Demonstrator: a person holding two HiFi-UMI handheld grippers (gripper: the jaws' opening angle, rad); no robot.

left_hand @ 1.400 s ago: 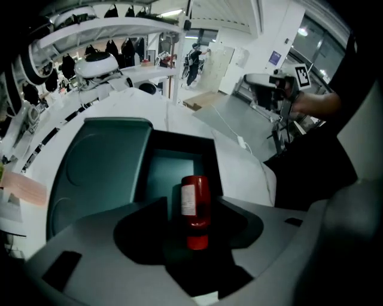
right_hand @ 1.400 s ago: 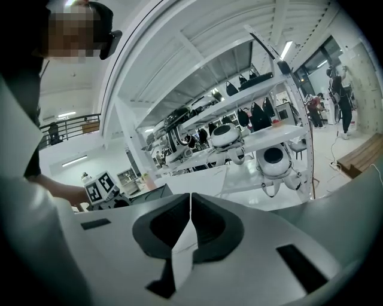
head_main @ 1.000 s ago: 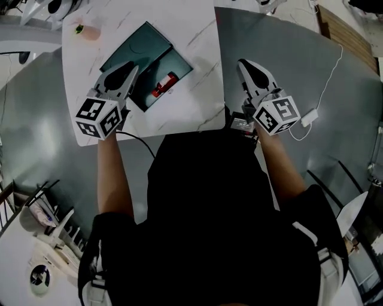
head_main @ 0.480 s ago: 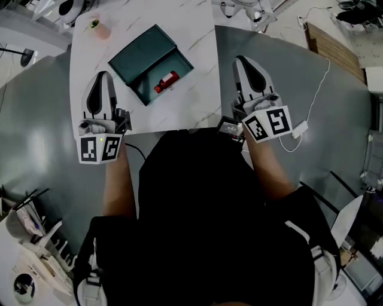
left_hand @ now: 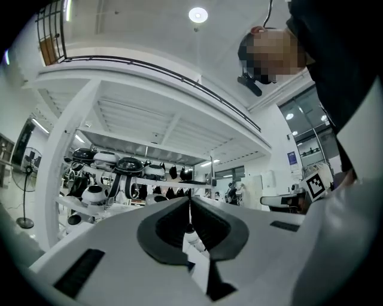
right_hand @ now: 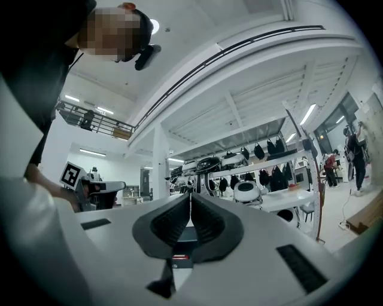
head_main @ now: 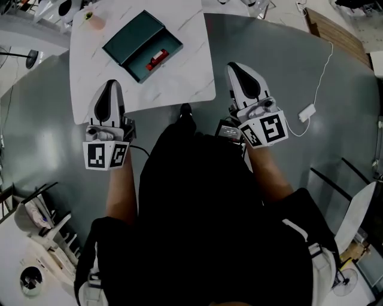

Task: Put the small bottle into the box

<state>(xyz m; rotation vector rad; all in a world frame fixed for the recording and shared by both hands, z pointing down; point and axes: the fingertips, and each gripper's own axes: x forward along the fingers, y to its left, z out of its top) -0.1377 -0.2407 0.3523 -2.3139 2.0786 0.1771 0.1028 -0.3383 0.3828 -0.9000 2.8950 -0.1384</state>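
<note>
Floor: grey and glossy (head_main: pixel 42 137); a white cable with its adapter (head_main: pixel 307 112) lies on it.
Counter: white, marble-veined top (head_main: pixel 191 72).
Ceiling: white, crossed by broad beams (right_hand: pixel 251 60); one round lamp (left_hand: pixel 198 14) is lit.
Upper level: a railed gallery (right_hand: pixel 99 124).
Shelving: white racks (left_hand: pixel 114 179) carrying helmet-like gear and dark hanging bags.

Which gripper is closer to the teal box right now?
The left gripper: in the head view its shut jaws overlap the white table's near edge, below the teal box. The right gripper hangs off the table's right side, over grey floor.
</note>
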